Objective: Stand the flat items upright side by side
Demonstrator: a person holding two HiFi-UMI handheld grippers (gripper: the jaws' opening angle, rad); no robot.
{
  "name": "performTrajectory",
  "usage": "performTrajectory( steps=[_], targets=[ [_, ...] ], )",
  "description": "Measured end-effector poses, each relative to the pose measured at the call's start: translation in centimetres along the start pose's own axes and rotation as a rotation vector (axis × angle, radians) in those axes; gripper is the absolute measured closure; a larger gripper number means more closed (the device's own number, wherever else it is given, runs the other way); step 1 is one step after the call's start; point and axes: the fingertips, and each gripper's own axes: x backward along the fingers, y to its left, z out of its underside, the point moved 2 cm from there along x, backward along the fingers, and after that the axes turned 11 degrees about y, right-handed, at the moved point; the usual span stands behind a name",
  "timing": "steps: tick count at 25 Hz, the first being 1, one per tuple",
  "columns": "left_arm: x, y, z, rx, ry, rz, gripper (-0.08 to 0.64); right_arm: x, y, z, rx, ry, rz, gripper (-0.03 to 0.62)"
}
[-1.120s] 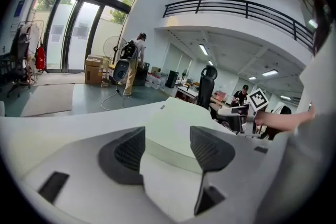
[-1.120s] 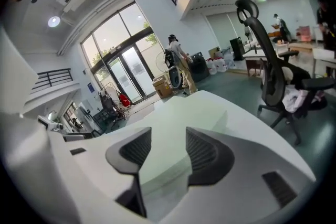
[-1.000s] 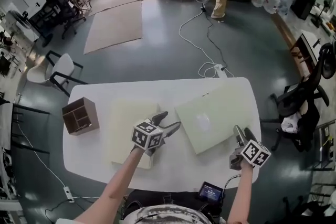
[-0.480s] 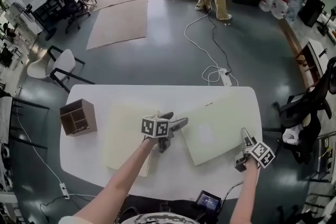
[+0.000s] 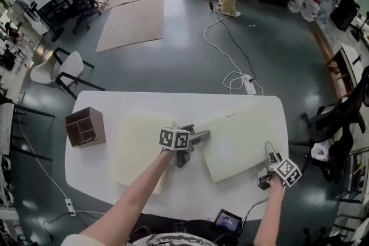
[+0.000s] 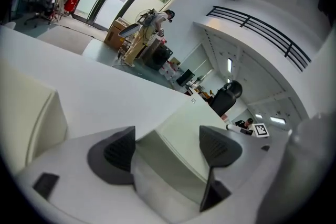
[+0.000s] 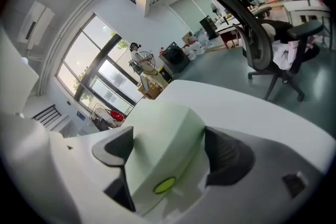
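Both flat items lie face-down-flat on the white surface; neither is upright yet.

Pale green slab: right half of the surface, skewed, long axis running from near-left to far-right. It sits between my two hands, one at each end of that axis. This is the relation that matters: I judge the lift has to come from both ends together, tipping it onto a long edge.

Left hand-held gripper: at the slab's left end, pointing down and across at it. Jaws have just been opening and now stand wide. The slab's corner pokes in between them, its top face running away toward the right pad. I read no squeeze; released, straddling.

Right hand-held gripper: at the slab's near-right corner. Jaws have also just been opening, and stand wide. The rounded corner nearly fills the gap, a yellow-green dot on its near edge. It may brush the right pad, but I see no clamp on it, so released.

Cream slab: flat, left of the green one, partly under my left forearm. The left hand is nearer to it, but is not addressing it.

Brown wooden box with compartments: far left end of the surface, apart from the cream slab.

Judgement: early in the task. Next needs both pairs of jaws to close on the green slab's ends. An uneven bite risks it twisting or slipping out.
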Motion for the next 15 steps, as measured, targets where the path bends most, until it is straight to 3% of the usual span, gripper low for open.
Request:
performTrajectory(
  steps=[8, 15],
  targets=[
    [0.5, 0.0, 0.4, -0.025, -0.031, -0.031, 0.206, 1.1, 1.4, -0.3, 0.059, -0.064, -0.01, 0.199],
    [1.1, -0.7, 1.1, -0.02, -0.045, 0.012, 0.219, 4.7, 4.6, -0.8, 0.2, -0.163, 0.012, 0.215]
  ],
)
